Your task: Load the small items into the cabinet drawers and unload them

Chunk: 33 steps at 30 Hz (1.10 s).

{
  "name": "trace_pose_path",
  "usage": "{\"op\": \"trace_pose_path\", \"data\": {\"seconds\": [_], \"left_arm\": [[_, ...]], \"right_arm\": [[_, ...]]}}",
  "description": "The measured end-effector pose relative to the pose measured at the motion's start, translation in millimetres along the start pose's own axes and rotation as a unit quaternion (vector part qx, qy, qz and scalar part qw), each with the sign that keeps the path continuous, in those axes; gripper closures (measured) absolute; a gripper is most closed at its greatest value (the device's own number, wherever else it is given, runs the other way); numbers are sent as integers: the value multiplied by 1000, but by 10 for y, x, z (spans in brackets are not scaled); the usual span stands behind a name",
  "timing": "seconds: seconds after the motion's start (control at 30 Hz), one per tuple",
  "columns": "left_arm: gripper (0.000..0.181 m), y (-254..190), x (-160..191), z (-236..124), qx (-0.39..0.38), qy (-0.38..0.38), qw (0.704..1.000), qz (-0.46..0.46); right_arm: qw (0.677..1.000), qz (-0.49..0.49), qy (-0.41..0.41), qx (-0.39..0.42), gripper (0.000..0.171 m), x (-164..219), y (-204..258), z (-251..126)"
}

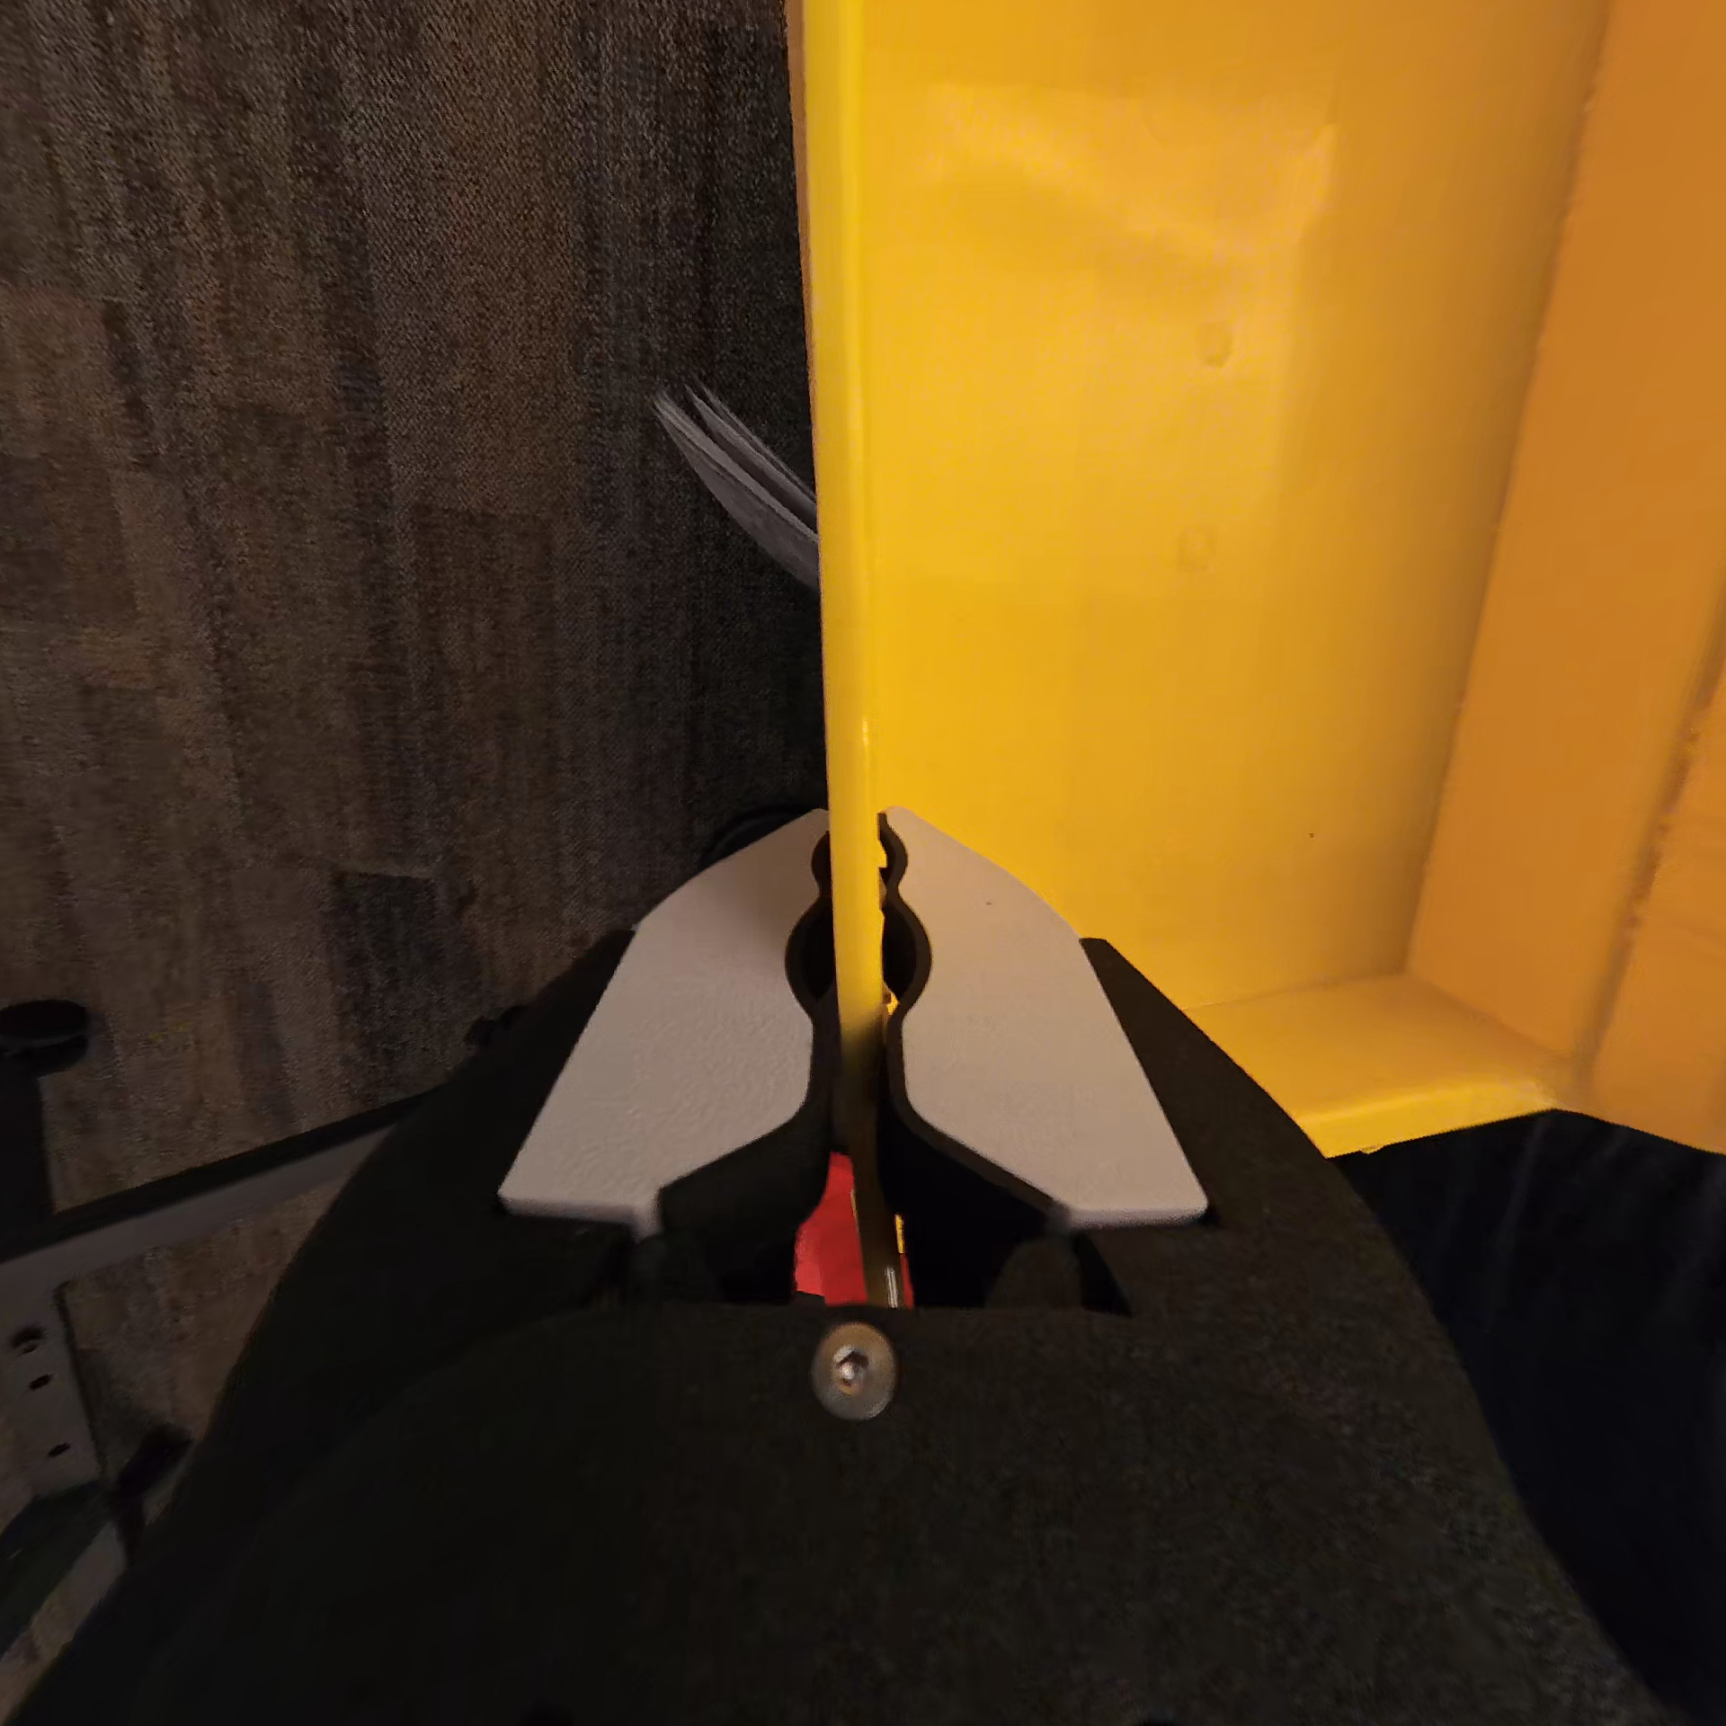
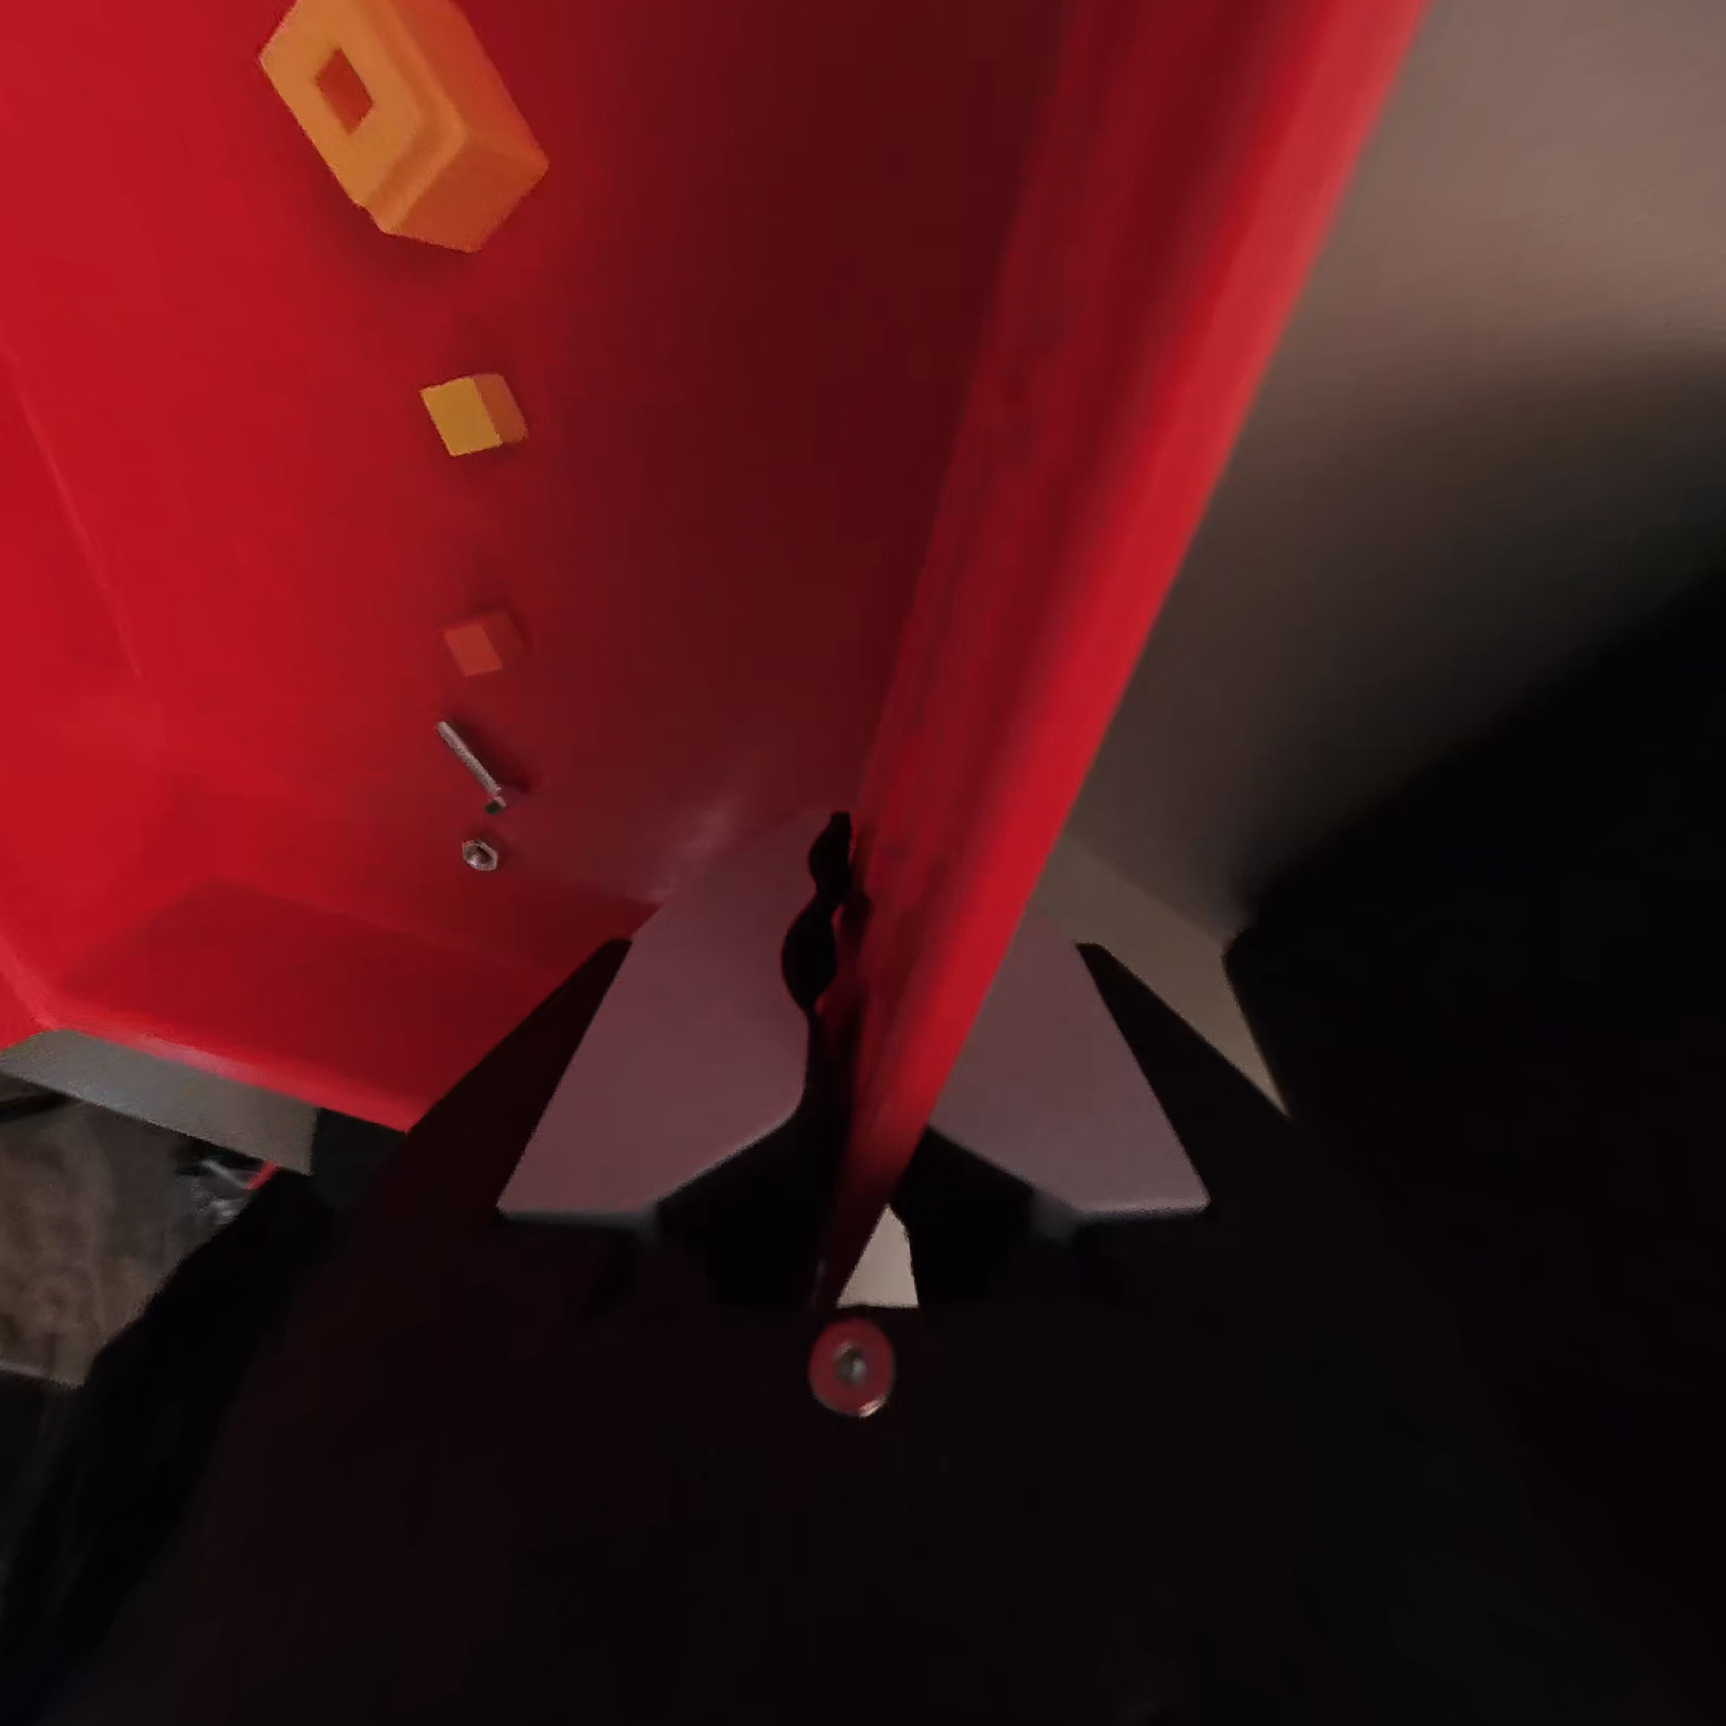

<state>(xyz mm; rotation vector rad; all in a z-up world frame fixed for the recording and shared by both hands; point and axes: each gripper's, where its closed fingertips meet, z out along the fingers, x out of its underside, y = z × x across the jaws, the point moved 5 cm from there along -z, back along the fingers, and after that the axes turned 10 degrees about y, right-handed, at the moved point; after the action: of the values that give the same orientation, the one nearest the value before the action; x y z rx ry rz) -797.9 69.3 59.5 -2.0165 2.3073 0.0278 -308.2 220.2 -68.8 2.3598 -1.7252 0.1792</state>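
Left tongs [image 1: 855, 841] pinching yellow drawer [image 1: 1167, 560] wall, right tongs [image 2: 845, 841] pinching red drawer [image 2: 700, 467] wall beside blocks [image 2: 472, 416].

The floor [image 1: 374, 467] is a dark carpet, grey and brown, with square patches in it. Some patches look lighter than others. At the low left of the left wrist view there is a black frame [image 1: 187, 1186] and a pale metal strip [image 1: 37, 1382] with small holes. In the right wrist view, a plain pale surface [image 2: 1541, 233] sits at the upper right, and it goes dark lower down.
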Motion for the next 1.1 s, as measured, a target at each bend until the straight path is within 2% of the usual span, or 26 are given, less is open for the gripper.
{"op": "trace_pose_path", "data": {"seconds": [0.2,0.3,0.43,0.57,0.7,0.8,0.93,1.1], "left_arm": [[176,-142,-76,-238,9,-24,999,23],[176,-276,-139,-323,20,-37,999,30],[176,-503,-211,-431,30,-45,997,53],[176,-767,-309,-530,34,-48,995,75],[176,-1058,-446,-607,26,-46,994,96],[176,-1365,-582,-637,21,-45,991,124],[176,-1943,-814,-695,17,-39,983,179],[176,-2948,-1143,-950,0,-45,963,267]], "right_arm": [[998,26,-14,-48,167,-72,-6,175],[997,17,-41,-66,158,-78,-11,110],[995,-14,-97,-6,151,42,-60,-273],[986,-70,-148,21,152,378,-3,-920],[989,-81,-123,15,152,988,-166,-1622],[992,-71,-95,45,150,1586,-513,-2029],[996,-47,-53,46,150,2469,-1129,-2244],[997,52,-26,59,150,3666,-2164,-2303]]}}
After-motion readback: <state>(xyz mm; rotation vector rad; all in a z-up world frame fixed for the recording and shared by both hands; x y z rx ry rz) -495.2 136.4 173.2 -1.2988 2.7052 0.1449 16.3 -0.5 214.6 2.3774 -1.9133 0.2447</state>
